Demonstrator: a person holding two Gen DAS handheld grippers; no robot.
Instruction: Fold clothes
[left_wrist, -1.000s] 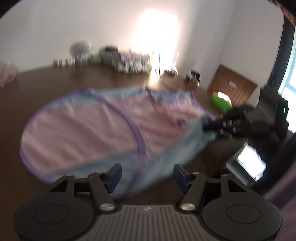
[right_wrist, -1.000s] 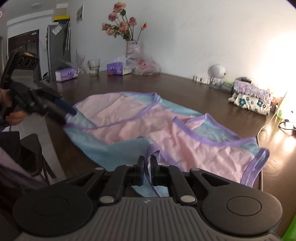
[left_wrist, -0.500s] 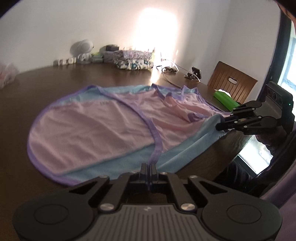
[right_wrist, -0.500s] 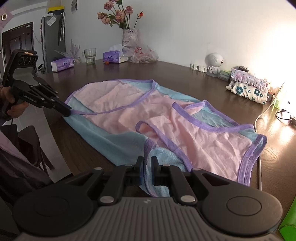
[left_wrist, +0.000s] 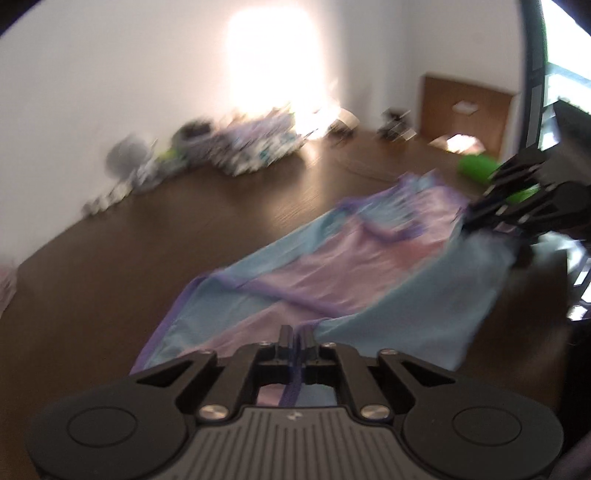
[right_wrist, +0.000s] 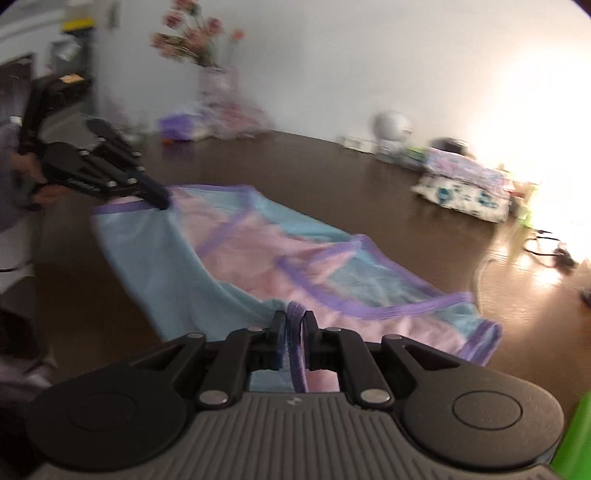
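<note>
Both frames motion-blurred, fine detail soft.

Pink-and-light-blue thin garment with purple trim (left_wrist: 332, 280) is stretched lengthwise across the dark brown wooden table (left_wrist: 184, 236), one end held at each gripper. Near edge of the garment is lifted off the table and hangs in a blue fold on the side toward the table's edge; the rest lies on the wood.

Left gripper (left_wrist: 295, 334): black fingers pressed together, pinching a purple-trimmed seam at one end of the garment. Cloth runs between the fingers and back under the gripper body. Same gripper seen from the right wrist view (right_wrist: 162, 201), tips clamped on the purple hem at the garment's far corner.

Right gripper (right_wrist: 294, 319): fingers nearly together with a bunched purple band of the garment squeezed between them. In the left wrist view it shows at the garment's far end (left_wrist: 467, 221), tips on the cloth edge.

Beyond the garment, near the wall: folded floral-print cloth stack (right_wrist: 465, 186), small white round figurine (right_wrist: 391, 127), vase of pink flowers (right_wrist: 218, 81). Bright green object (left_wrist: 480, 170) sits beside the garment's far end, just behind the right gripper. Strong glare on the wall above the cloth stack.
</note>
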